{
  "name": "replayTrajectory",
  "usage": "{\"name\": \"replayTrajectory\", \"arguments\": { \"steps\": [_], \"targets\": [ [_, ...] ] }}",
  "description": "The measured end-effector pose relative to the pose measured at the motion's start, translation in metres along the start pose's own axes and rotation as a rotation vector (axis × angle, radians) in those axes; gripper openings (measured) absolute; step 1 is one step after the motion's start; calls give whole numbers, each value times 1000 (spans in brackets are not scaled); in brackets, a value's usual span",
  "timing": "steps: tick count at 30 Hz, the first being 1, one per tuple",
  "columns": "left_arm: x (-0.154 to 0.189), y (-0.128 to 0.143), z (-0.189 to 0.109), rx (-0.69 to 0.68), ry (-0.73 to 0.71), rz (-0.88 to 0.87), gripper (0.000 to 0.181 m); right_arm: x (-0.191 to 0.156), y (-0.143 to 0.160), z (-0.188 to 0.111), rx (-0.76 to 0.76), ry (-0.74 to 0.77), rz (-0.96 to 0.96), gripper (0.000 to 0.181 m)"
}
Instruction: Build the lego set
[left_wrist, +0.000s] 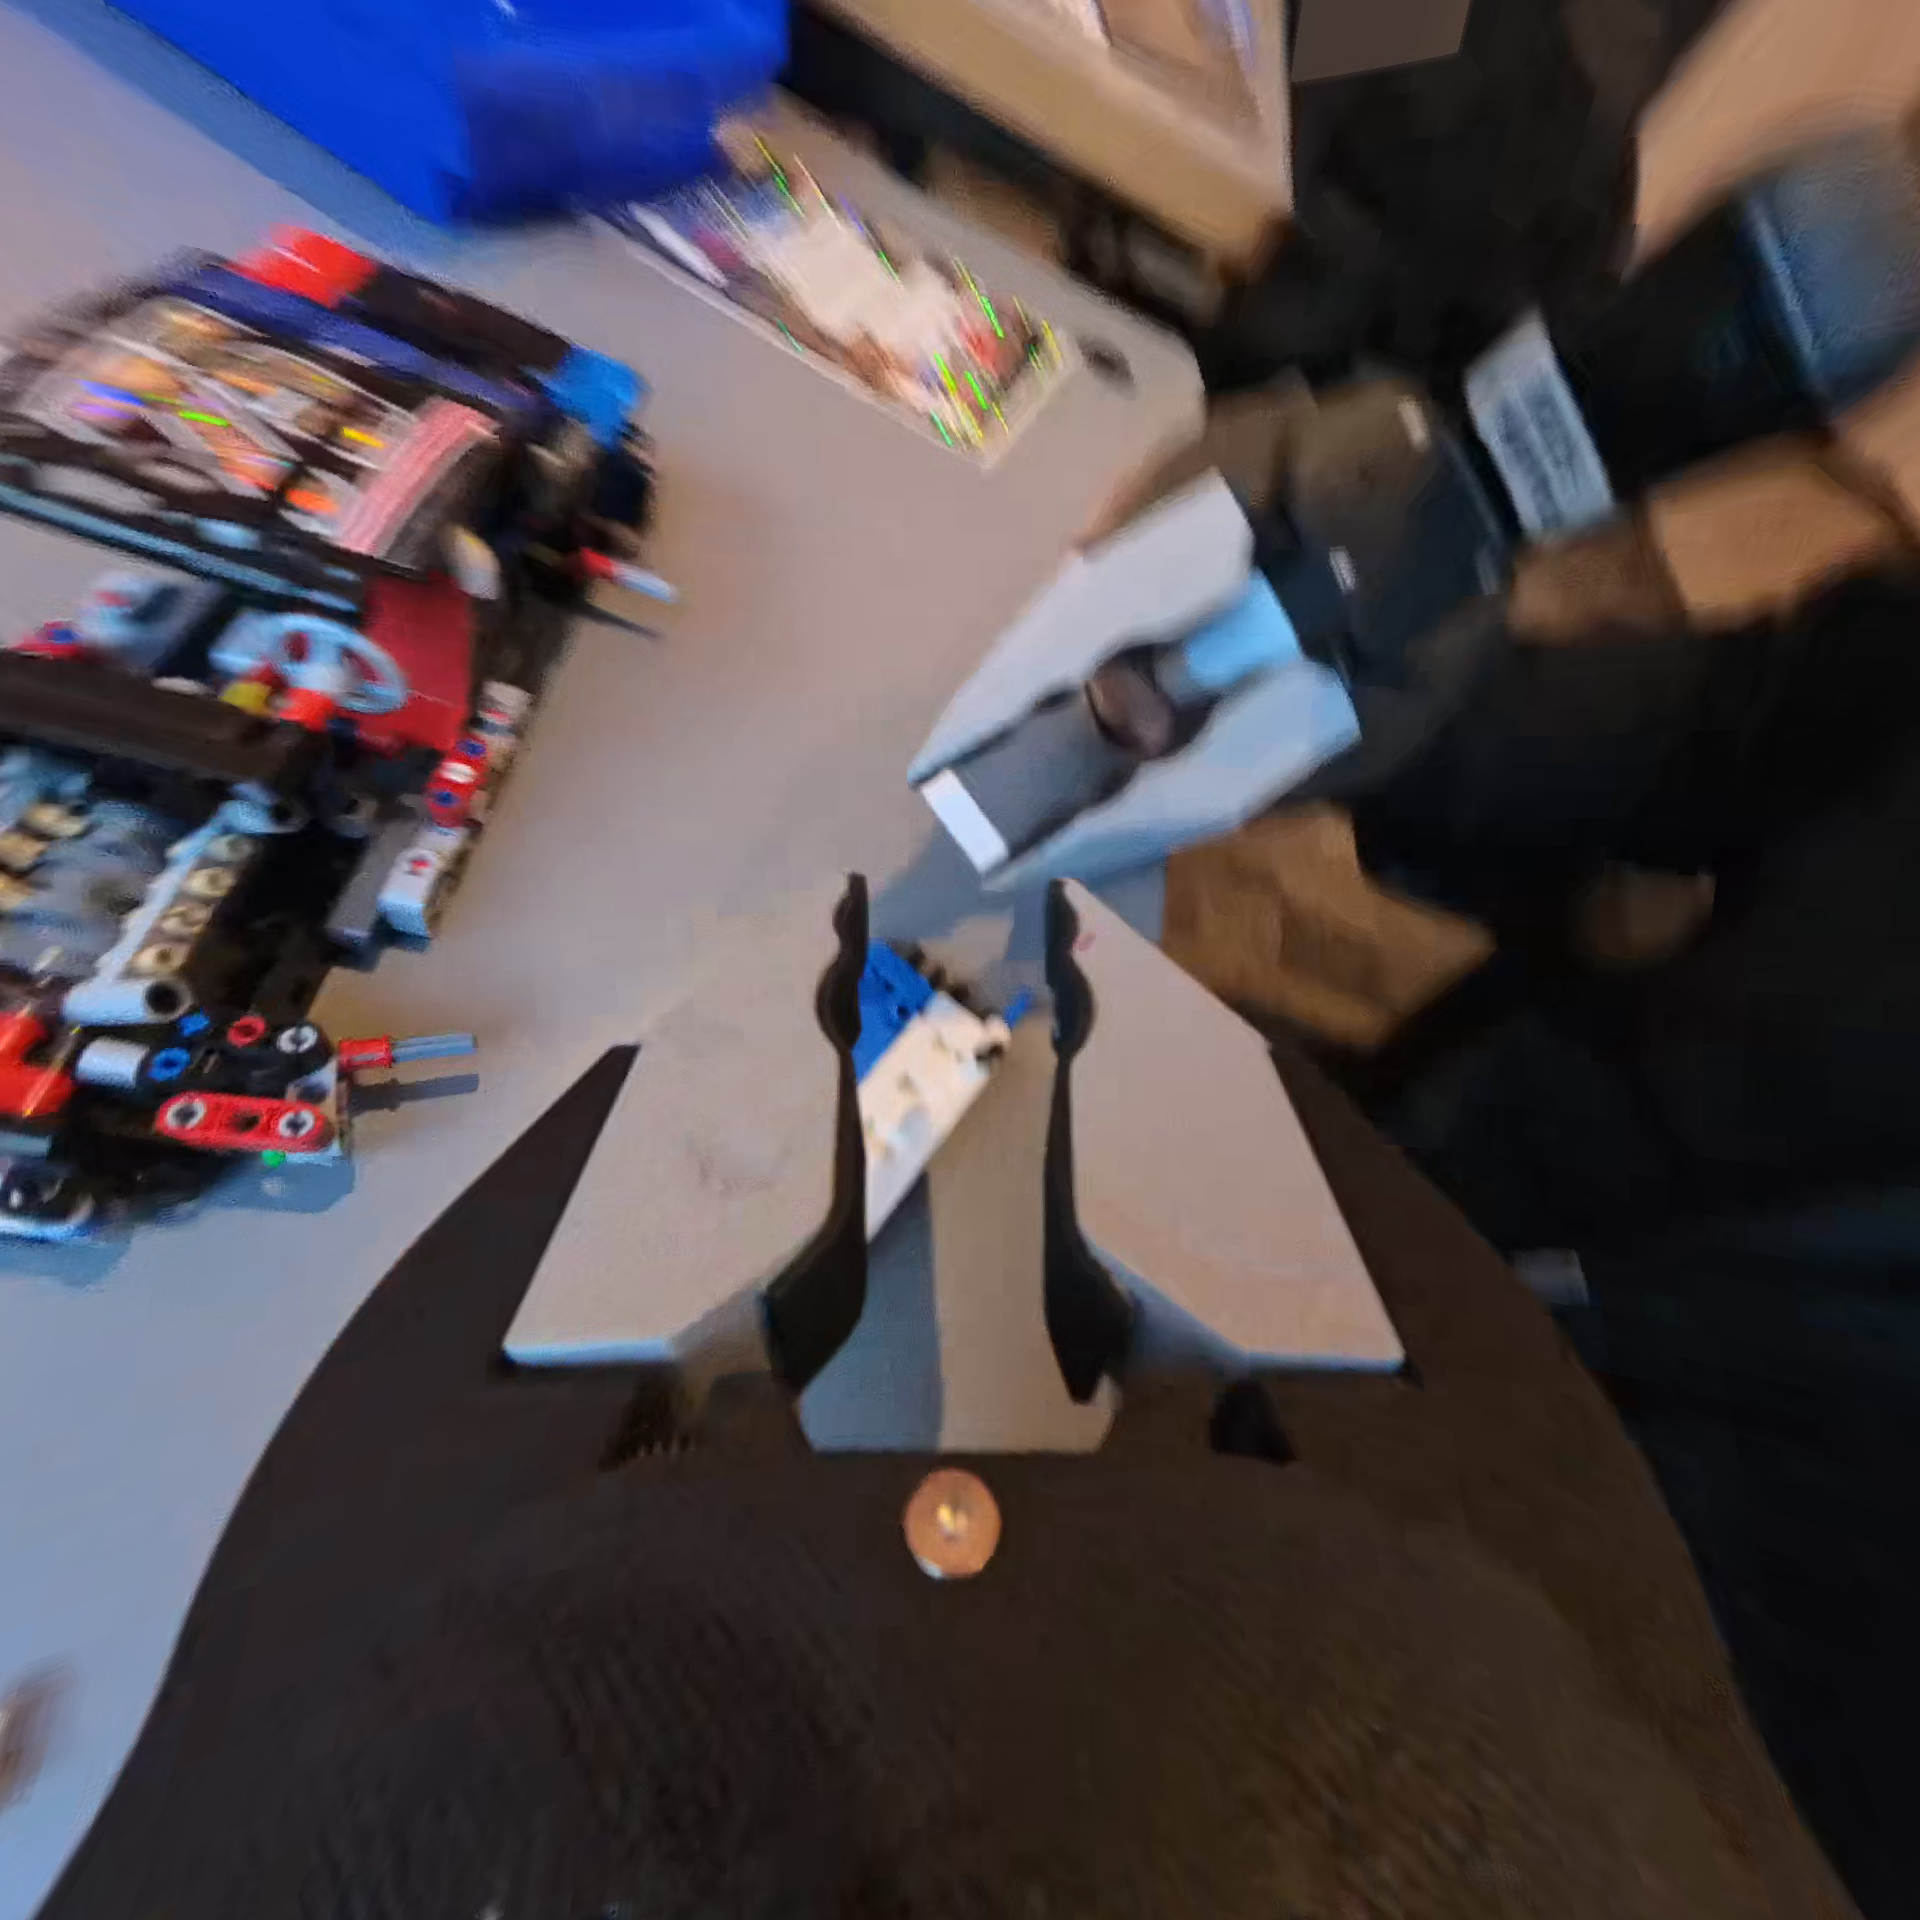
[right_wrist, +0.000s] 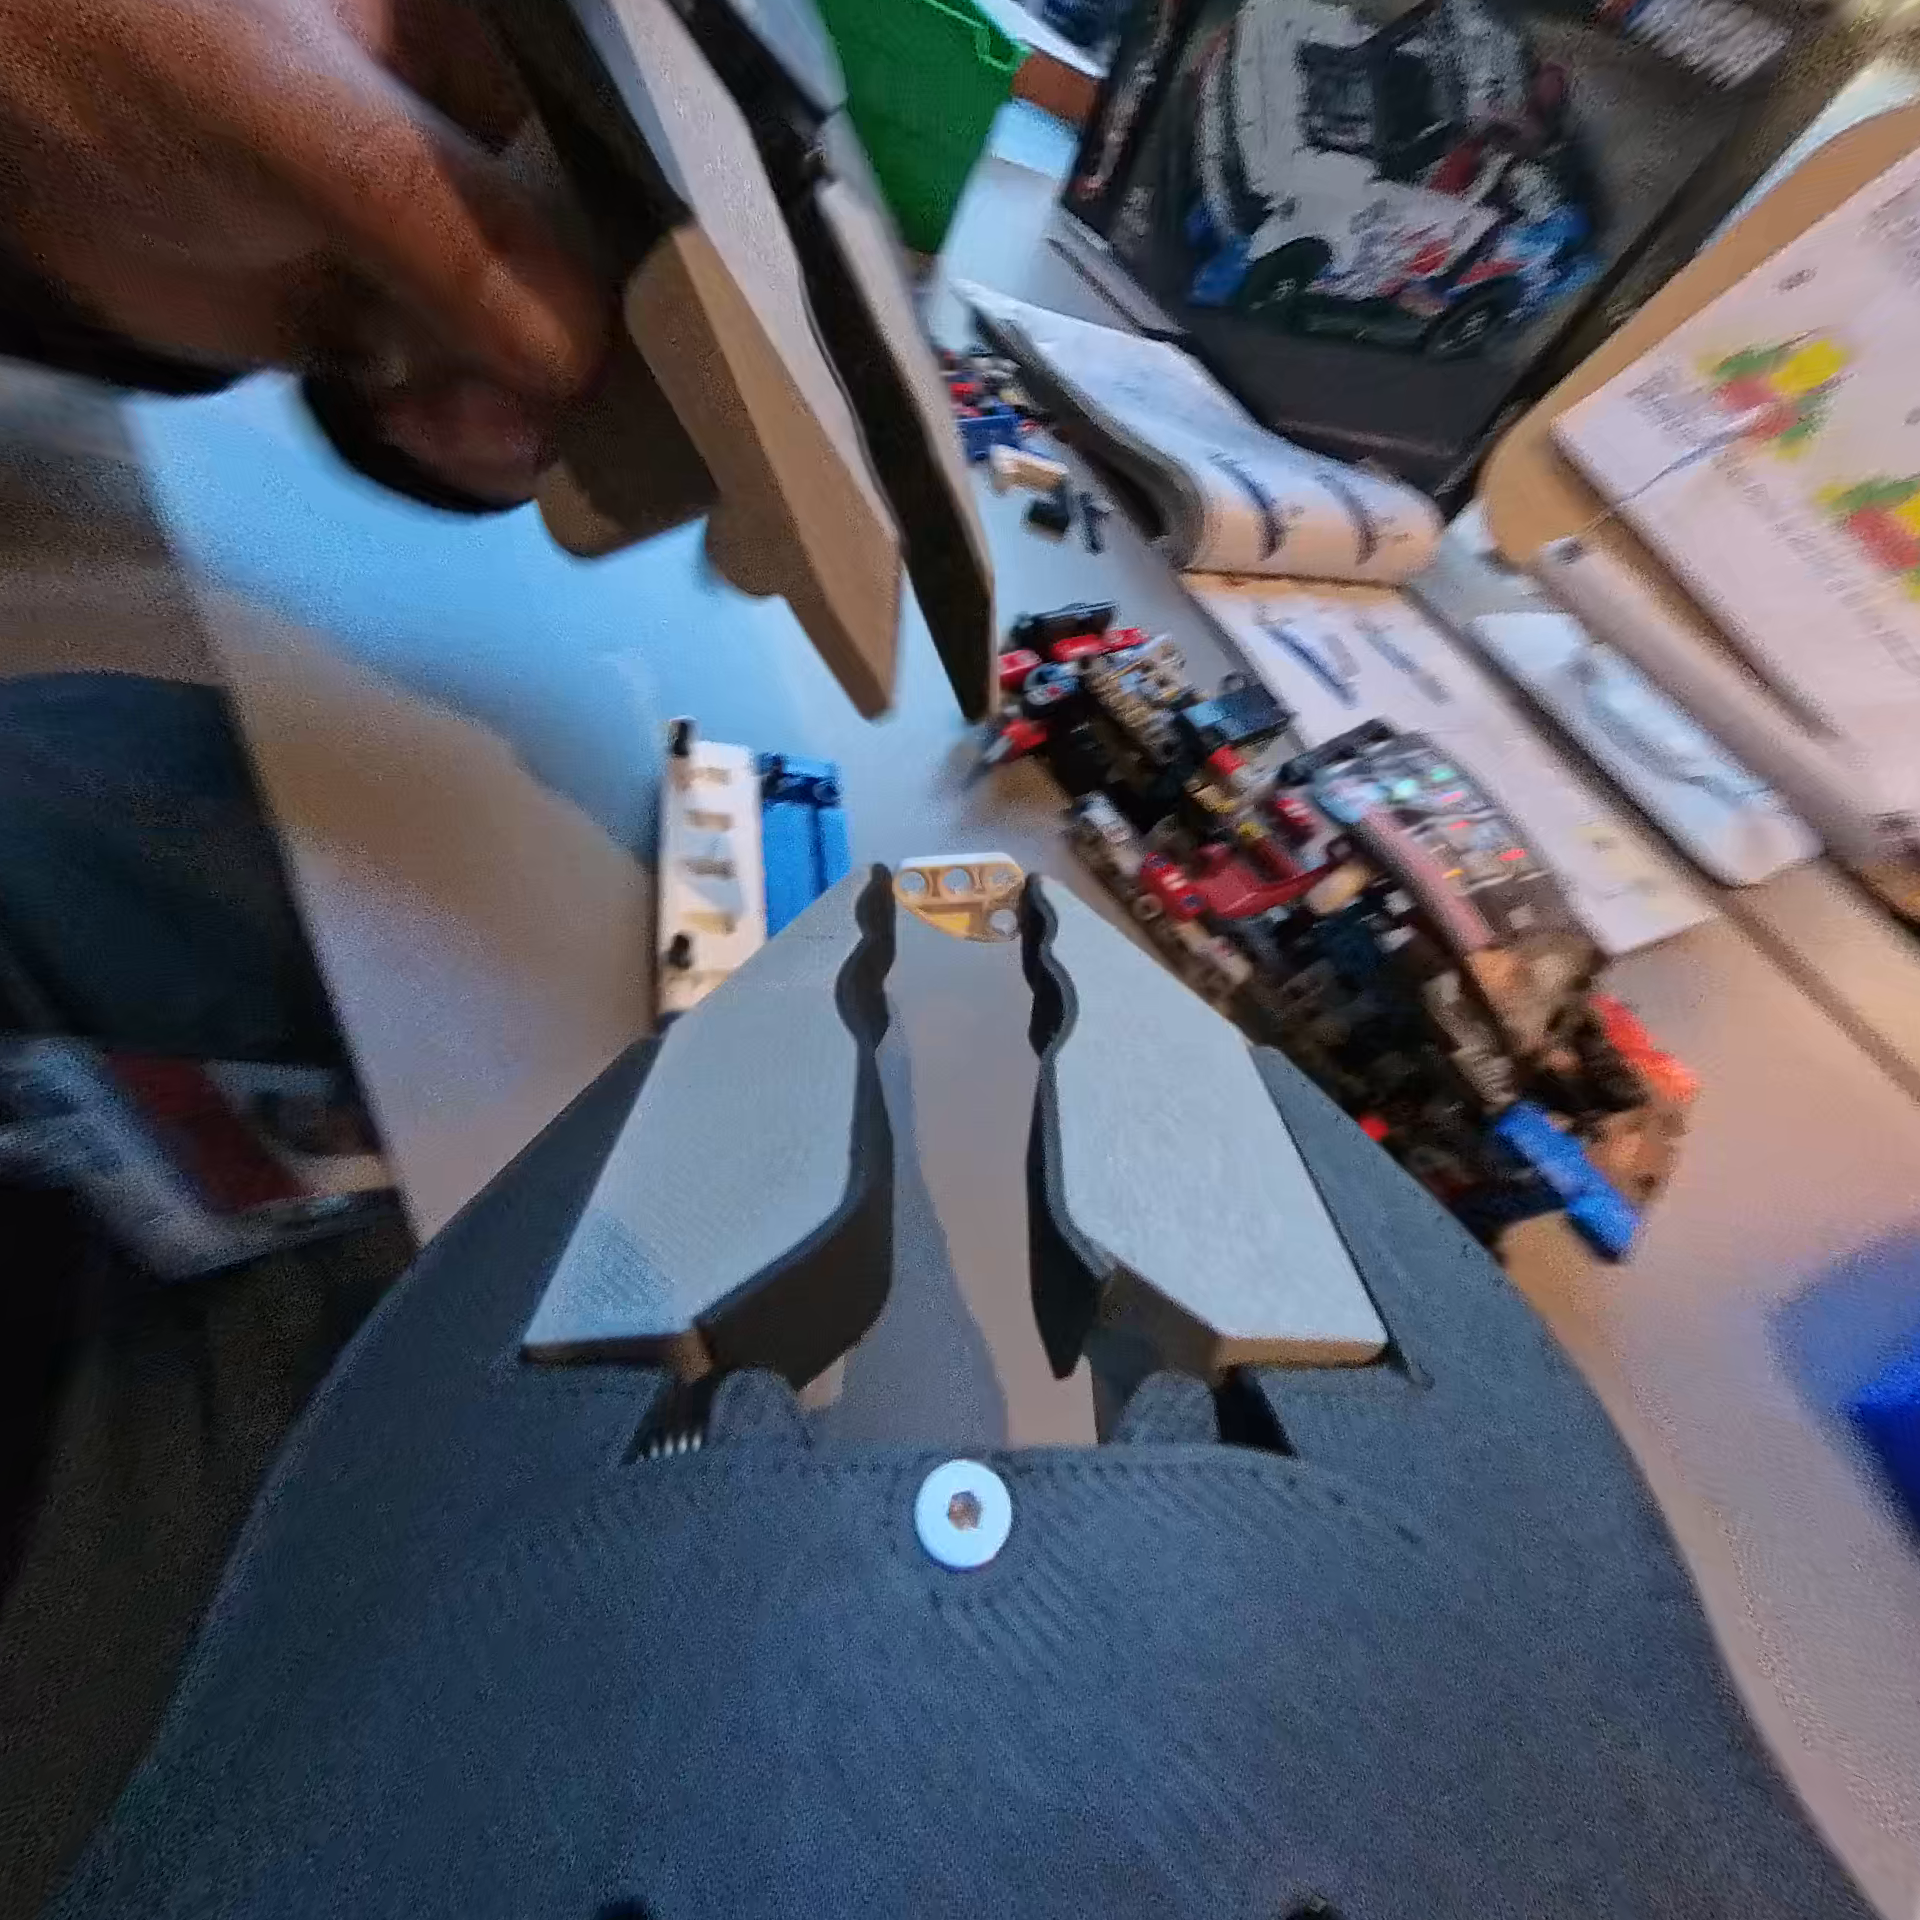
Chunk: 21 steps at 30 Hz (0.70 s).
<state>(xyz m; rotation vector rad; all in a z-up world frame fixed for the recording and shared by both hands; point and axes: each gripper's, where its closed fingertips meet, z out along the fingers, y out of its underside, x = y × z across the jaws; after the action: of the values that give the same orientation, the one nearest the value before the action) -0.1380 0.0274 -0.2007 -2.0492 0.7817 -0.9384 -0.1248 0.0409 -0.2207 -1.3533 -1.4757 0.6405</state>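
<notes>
Lego set, part-built: the big black-and-red chassis sits on the grey table, well left of our left gripper and right of our right gripper. The set's box stands propped at the far edge, with the open instruction booklet in front of it, likely kept in sight for reference. The white-and-blue sub-assembly lies flat on the table near us. Our left gripper hangs over it with jaws apart and nothing in them, probably lining up to pick it or steady it. Our right gripper is clamped on a small tan plate with pin holes, held at the very tips. We judge it is carried that way so its holes stay free for mating.
</notes>
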Motion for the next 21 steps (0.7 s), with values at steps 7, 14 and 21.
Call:
{"name": "replayTrajectory", "arguments": {
  "steps": [7, 14, 21],
  "targets": [
    [10, 75, 13, -490, 70, 453, 20, -8, 13, -34, 33, -137, 273, 22],
    [-7, 82, 25, -536, -37, 573, 13, -25, 28, -47, 5, -143, 318, 22],
    [1, 70, 24, -532, -66, 570, 0, -25, 33, -51, 2, -162, 320, 22]
  ]
}}
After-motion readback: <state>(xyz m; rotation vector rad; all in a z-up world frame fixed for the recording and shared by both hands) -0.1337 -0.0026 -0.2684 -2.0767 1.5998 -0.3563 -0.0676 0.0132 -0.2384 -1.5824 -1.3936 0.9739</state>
